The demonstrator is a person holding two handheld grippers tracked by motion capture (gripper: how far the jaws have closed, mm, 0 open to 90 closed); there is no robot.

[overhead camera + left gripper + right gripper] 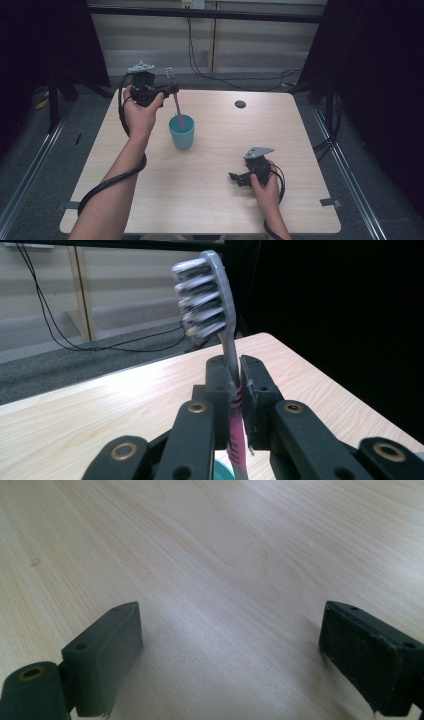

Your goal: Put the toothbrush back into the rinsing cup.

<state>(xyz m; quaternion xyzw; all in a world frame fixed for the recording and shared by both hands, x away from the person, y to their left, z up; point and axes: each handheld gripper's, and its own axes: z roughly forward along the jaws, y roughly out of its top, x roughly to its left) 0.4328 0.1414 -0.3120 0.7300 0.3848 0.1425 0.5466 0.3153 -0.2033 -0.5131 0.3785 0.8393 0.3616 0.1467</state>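
The left gripper (236, 385) pinches a pink-handled plastic toothbrush with a grey neck and bristled head (205, 300) by its neck; the head stands above the jaws, the handle slants down below them. Directly beneath this gripper stands a round teal plastic cup (181, 132), and the handle's lower end dips inside it. The right gripper (230, 660), well apart from the cup, hangs low over the pale wooden table (210, 555) with its jaws spread wide.

Toothbrush (227, 335): pink handle, grey neck, grey-white bristles. Cup (181, 132): teal. Bench (210, 195): light wood grain. Grippers: black.
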